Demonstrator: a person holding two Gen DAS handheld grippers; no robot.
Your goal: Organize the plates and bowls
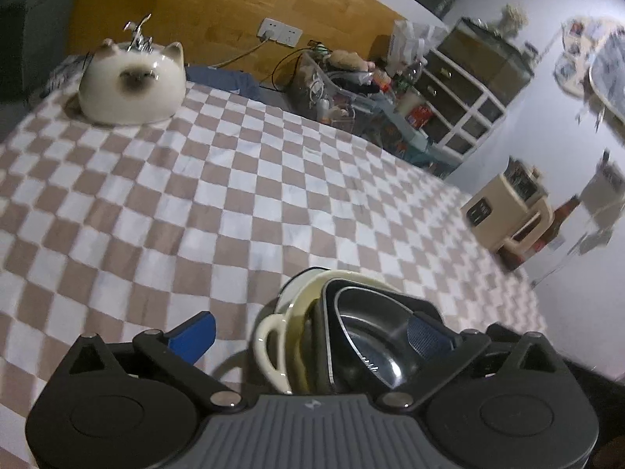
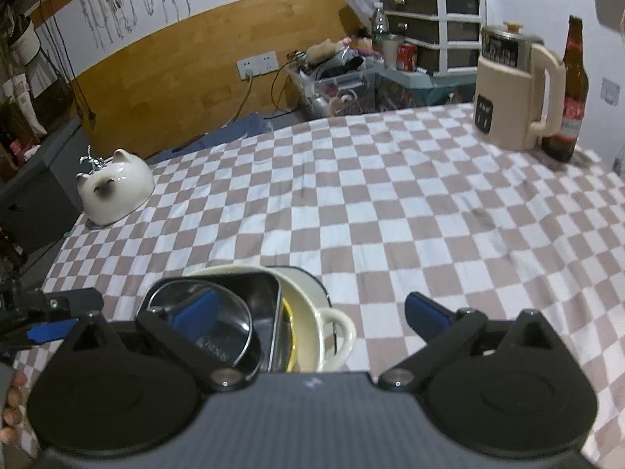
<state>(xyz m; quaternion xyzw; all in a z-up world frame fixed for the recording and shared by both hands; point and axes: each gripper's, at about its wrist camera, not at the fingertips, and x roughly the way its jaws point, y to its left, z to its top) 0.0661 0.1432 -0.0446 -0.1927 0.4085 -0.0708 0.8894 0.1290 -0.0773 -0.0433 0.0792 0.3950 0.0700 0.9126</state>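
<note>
step: release nested stack (image 1: 343, 336), near edge of checked cloth (image 1: 234, 195) | left gripper (image 1: 312, 336) jaws wide, holding nothing | right gripper (image 2: 312, 312) same | advice: back off straight, avoid snagging cream handle (image 2: 336, 336)

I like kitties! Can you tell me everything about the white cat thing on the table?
The cat-shaped bowl looks like glossy white ceramic, with two pointed ears and a dark brown face patch painted on its side. It sits upright near the far left corner of the checkered tablecloth, alone, away from the stacked dishes. Shiny metal cutlery sticks up from inside it. Neither gripper touches it.
</note>
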